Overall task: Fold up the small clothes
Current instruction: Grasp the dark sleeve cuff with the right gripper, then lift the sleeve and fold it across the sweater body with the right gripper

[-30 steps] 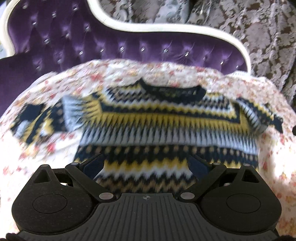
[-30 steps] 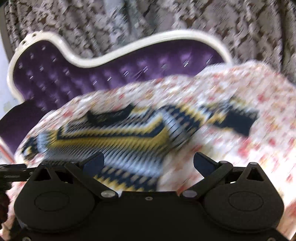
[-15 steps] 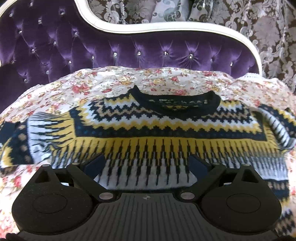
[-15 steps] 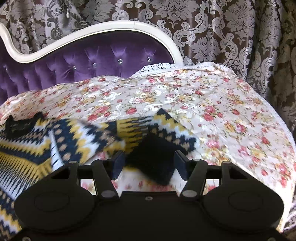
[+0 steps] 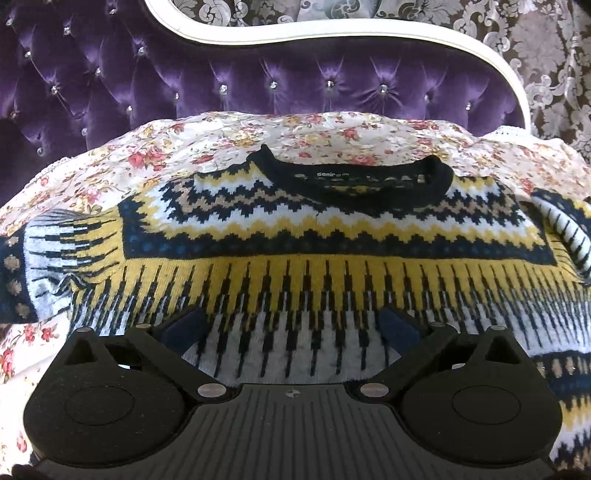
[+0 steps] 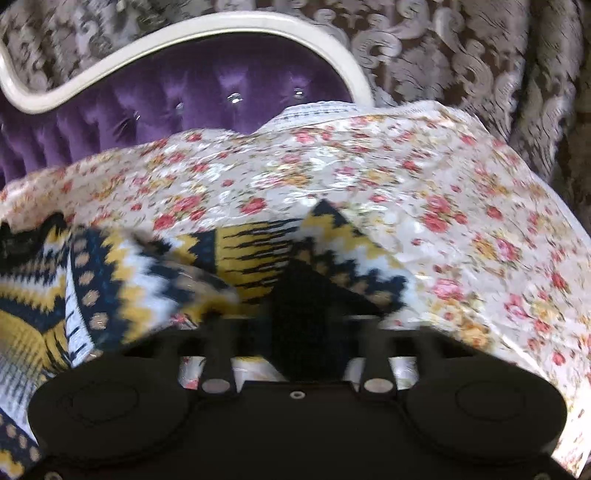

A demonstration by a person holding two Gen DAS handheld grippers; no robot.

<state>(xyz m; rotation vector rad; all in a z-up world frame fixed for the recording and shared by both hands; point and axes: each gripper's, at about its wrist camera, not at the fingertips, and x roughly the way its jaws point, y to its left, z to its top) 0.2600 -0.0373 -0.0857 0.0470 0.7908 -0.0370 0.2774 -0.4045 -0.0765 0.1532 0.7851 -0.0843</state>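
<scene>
A small knitted sweater (image 5: 295,240) in navy, yellow and white zigzags lies flat on a floral cloth (image 5: 221,140), black collar (image 5: 351,177) to the far side. My left gripper (image 5: 293,325) is open and hovers over the sweater's middle, holding nothing. In the right wrist view the sweater's right sleeve (image 6: 258,251) lies across the cloth, and my right gripper (image 6: 306,321) is shut on its black cuff (image 6: 314,295). The view is blurred.
A purple tufted sofa back (image 5: 258,74) with a white curved frame (image 5: 369,33) rises behind the cloth. Patterned brown and silver curtains (image 6: 480,55) hang behind. The floral cloth's edge (image 6: 576,277) drops off on the right.
My right gripper has closed on the sleeve's black cuff, which it straddled open half a second ago. My left gripper has moved forward over the sweater, toward the collar.
</scene>
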